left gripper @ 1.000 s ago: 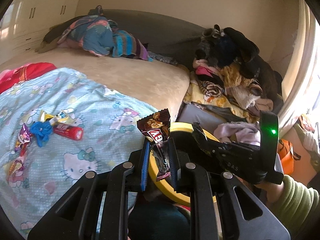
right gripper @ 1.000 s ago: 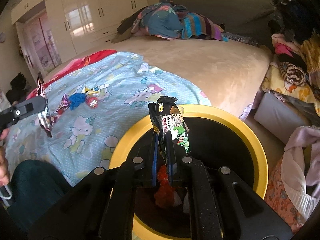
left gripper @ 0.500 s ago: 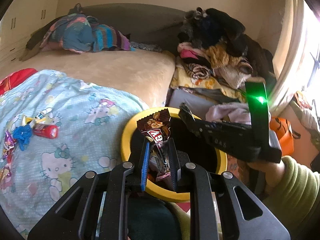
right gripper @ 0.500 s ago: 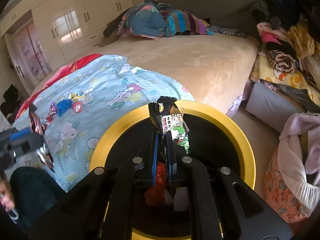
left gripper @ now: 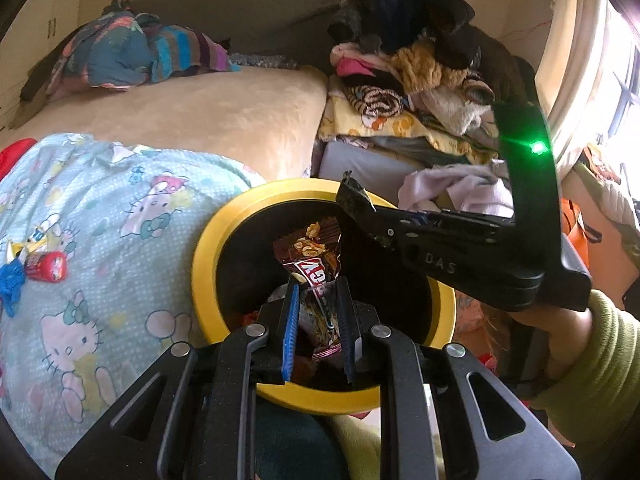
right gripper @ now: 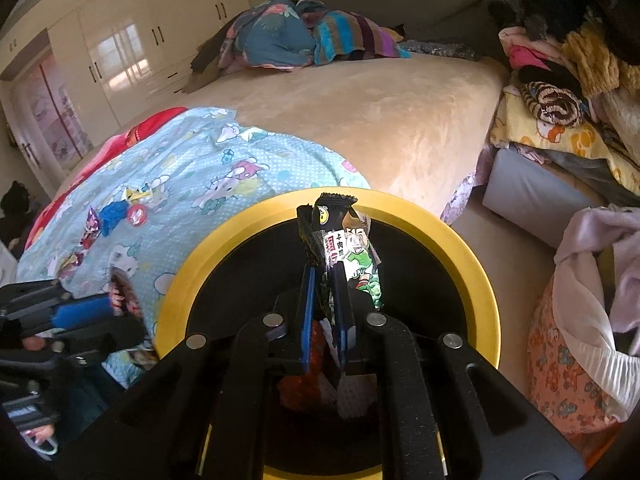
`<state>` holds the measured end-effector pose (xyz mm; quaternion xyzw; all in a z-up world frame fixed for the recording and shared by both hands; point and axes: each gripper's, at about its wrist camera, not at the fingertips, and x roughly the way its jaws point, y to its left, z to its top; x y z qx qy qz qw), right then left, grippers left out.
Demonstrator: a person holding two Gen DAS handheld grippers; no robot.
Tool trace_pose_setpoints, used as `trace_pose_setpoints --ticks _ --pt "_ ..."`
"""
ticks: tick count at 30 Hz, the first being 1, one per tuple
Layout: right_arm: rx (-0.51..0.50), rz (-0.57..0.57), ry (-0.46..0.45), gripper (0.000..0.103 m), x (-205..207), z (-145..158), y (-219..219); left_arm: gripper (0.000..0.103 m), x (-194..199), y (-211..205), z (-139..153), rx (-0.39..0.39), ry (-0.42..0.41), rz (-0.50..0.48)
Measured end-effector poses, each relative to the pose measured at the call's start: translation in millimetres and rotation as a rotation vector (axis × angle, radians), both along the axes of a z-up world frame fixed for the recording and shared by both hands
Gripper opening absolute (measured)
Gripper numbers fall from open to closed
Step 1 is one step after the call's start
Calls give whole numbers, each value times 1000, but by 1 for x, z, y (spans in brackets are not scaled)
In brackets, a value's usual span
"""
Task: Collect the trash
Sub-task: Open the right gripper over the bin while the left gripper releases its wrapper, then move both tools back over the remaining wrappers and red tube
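- The left gripper (left gripper: pixel 316 320) pinched a brown crinkled snack wrapper (left gripper: pixel 314 258) above the round yellow-rimmed black bin (left gripper: pixel 202 280).
- The right gripper (right gripper: pixel 324 312) pinched a black-and-green cartoon-printed wrapper (right gripper: pixel 352 248) over the same bin.
- Risk: both tools crowded one opening; a wrapper could cling to a pad or flutter outside the rim onto the pale-blue cartoon blanket (left gripper: pixel 120 208).
- Count: two wrappers held, one bin, roughly five small litter pieces (right gripper: pixel 116 216) left on the blanket.
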<state>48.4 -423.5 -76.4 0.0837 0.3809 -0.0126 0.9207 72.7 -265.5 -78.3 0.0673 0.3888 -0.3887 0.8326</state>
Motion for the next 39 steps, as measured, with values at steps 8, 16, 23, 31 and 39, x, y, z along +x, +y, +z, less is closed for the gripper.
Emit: trace_pose_setpoints --ticks 8,16,23,31,39 --pt "16 -18 1 23 -1 0 -7 63 18 -8 -13 17 9 31" --pt "19 -38 -17 49 -2 2 -5 89 18 18 -2 -20 -10 125" --pt "-11 -19 -61 65 -6 13 12 96 19 51 19 -56 -71 242" --pt "-26 47 -91 70 -6 23 41 96 16 84 40 -76 -141 337" --pt "-37 125 -127 72 -8 36 76 96 13 117 61 -99 -213 425"
